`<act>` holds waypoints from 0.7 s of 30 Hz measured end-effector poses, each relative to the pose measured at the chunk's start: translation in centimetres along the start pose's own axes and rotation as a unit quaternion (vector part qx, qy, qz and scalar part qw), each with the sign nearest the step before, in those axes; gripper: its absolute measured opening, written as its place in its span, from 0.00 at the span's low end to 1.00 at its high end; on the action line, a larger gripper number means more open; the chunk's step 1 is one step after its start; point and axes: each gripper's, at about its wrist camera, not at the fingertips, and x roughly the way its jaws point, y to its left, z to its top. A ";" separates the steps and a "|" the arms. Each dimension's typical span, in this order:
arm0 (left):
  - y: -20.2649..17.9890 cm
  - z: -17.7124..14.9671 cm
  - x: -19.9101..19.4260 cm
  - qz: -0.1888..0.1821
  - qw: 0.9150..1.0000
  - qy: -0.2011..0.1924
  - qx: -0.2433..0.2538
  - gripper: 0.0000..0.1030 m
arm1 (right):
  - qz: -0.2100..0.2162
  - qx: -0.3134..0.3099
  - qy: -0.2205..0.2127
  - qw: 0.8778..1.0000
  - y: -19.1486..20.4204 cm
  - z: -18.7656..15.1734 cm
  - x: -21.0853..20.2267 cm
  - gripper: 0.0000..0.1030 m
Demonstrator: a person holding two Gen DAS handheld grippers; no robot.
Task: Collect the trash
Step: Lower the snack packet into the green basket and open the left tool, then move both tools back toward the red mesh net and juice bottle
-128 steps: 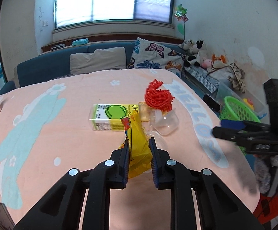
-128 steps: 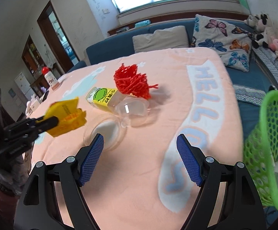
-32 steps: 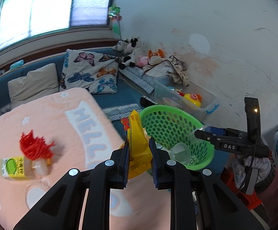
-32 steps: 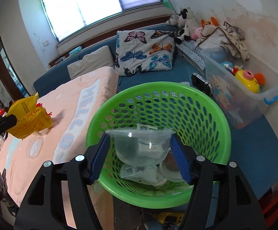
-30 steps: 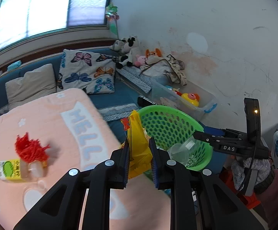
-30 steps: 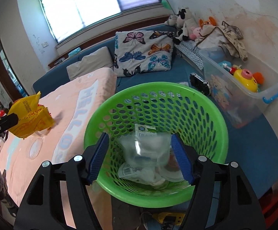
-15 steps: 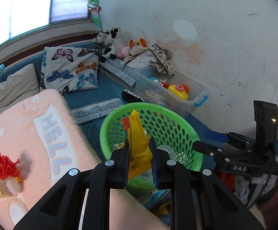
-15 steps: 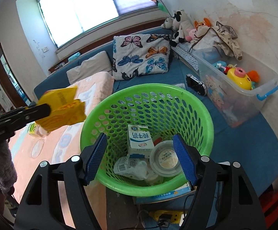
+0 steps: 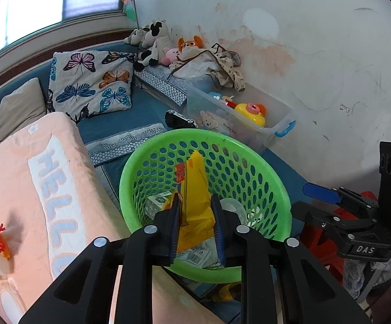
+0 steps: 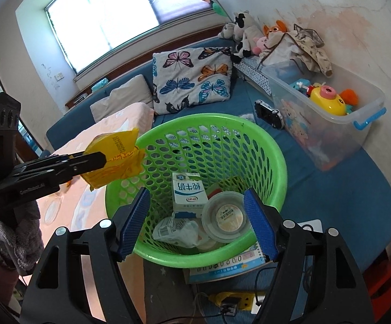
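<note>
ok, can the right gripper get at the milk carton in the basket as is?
Probably yes: the right gripper is open and empty above the green basket, and the milk carton lies uncovered on top. The wrapper is off to the side.

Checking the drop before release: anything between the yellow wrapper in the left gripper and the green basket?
Nothing visible. The left gripper holds the yellow wrapper at the green basket rim, open mouth below. The milk carton and plastic cup lie at the bottom, leaving room. The right gripper is open at the near rim, empty.
</note>
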 end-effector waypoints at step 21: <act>4.6 -3.5 -5.5 0.036 0.998 -0.028 -0.039 0.52 | 0.034 -0.040 -0.004 0.999 5.3 0.7 0.2 0.71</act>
